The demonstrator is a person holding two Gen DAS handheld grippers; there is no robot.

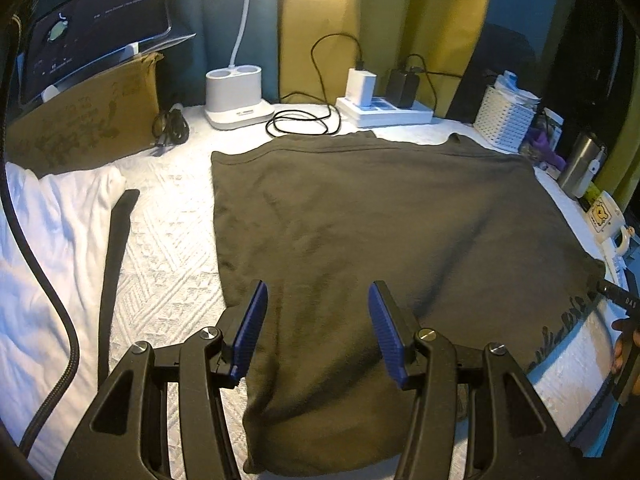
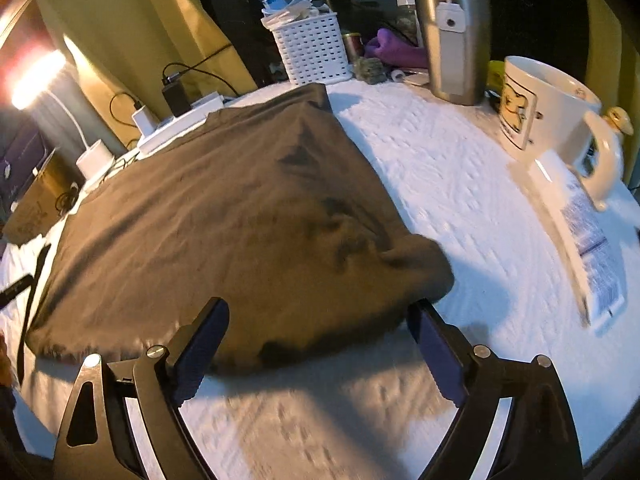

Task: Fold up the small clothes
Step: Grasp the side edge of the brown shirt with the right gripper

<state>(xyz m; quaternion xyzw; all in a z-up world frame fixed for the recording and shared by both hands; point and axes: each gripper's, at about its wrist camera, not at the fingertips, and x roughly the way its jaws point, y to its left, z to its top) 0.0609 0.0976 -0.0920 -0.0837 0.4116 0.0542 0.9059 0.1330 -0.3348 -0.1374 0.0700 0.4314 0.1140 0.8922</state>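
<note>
A dark olive-grey garment (image 1: 372, 232) lies spread flat on the white textured cover, with one part reaching toward the near edge. My left gripper (image 1: 318, 300) is open just above that near part, its blue pads on either side of it and holding nothing. In the right wrist view the same garment (image 2: 224, 220) lies with a rumpled near-right corner. My right gripper (image 2: 320, 320) is open at the garment's near edge by that corner, holding nothing. Part of the right gripper (image 1: 624, 320) shows at the right edge of the left wrist view.
A white garment (image 1: 52, 240) lies at left beside a black strap (image 1: 116, 264). At the back stand a cardboard box (image 1: 88, 116), lamp base (image 1: 236, 96), power strip with chargers (image 1: 384, 108) and white basket (image 1: 506, 116). A steel tumbler (image 2: 456, 36) and mug (image 2: 544, 112) stand at right.
</note>
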